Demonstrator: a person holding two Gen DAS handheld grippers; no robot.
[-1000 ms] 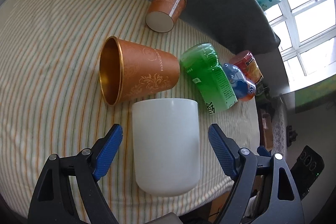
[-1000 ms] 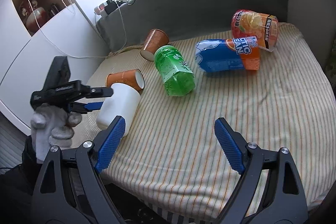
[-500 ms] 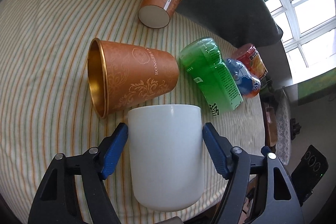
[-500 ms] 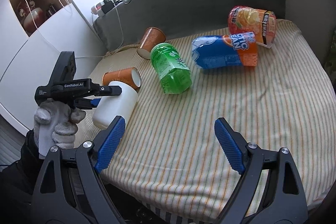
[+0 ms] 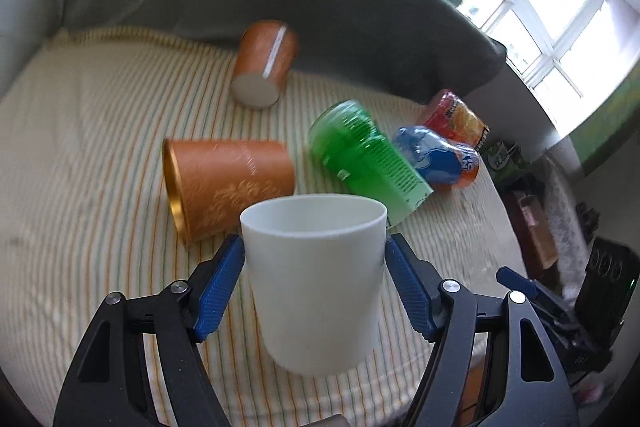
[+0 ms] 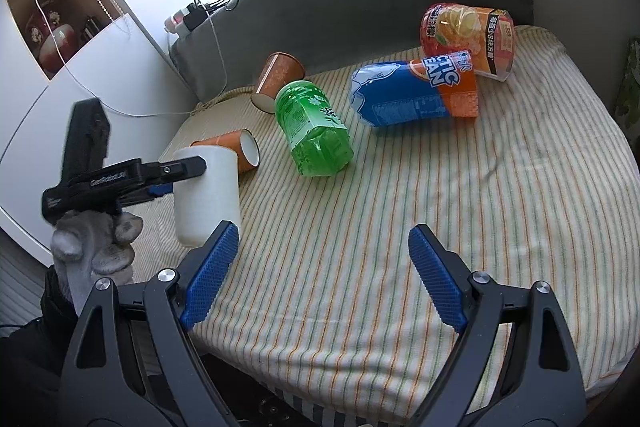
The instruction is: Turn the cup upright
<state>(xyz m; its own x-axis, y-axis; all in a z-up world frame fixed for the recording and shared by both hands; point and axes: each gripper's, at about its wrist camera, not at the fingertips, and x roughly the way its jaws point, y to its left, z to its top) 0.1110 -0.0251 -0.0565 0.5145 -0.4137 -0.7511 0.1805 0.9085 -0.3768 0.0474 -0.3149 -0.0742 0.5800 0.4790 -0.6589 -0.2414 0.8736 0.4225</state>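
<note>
Striped cushion point(image 6: 400, 227): soft, uneven seat for all items. Blue bottle point(image 6: 400, 99), green bottle point(image 6: 312, 131) & red-orange bottle point(image 6: 468, 39) lie on their sides mid-cushion. Two orange paper cups also lie tipped: one point(image 5: 228, 187) just behind the white cup, one point(image 5: 264, 67) near the grey backrest point(image 5: 320, 7).

White cup point(image 5: 316, 283): at the cushion's near-left edge, mouth up, nearly vertical, pinched across its upper wall by the left gripper point(image 5: 316, 279), blue pads point(image 5: 220, 283) touching both sides. Whether the base touches fabric: cannot tell. Prob. light, stiff, smooth plastic, so slippery; hold mid-to-upper wall w/ moderate squeeze; may topple on soft cloth.

Right gripper point(image 6: 324, 283): spread wide, holding nothing, above the front edge.
</note>
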